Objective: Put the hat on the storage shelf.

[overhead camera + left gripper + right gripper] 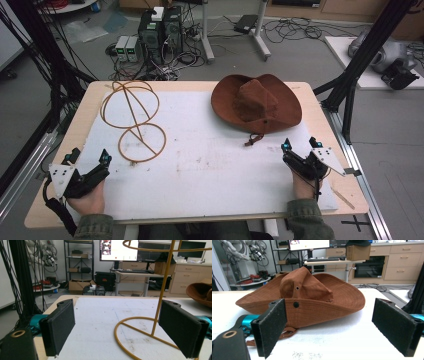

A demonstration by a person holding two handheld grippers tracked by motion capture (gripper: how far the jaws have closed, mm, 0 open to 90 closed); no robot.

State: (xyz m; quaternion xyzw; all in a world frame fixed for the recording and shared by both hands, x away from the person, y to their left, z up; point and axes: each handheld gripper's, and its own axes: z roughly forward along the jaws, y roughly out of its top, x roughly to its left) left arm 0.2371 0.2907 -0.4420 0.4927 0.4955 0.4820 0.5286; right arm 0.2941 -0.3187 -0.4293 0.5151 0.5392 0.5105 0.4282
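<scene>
A brown wide-brimmed hat (257,103) lies crown up on the white mat at the table's back right, its chin cord (254,139) trailing toward me. A yellow wire hat stand (134,117) rises on a ring base at the left. My left gripper (90,156) rests open at the front left, just short of the stand's base ring (140,336). My right gripper (299,144) is open at the front right, nothing between its pads, with the hat (307,302) close ahead of it.
The white mat (210,170) covers most of the wooden table (60,185). Black frame posts (350,75) stand at the right and left sides. Computers and cables (160,35) sit on the floor beyond the far edge.
</scene>
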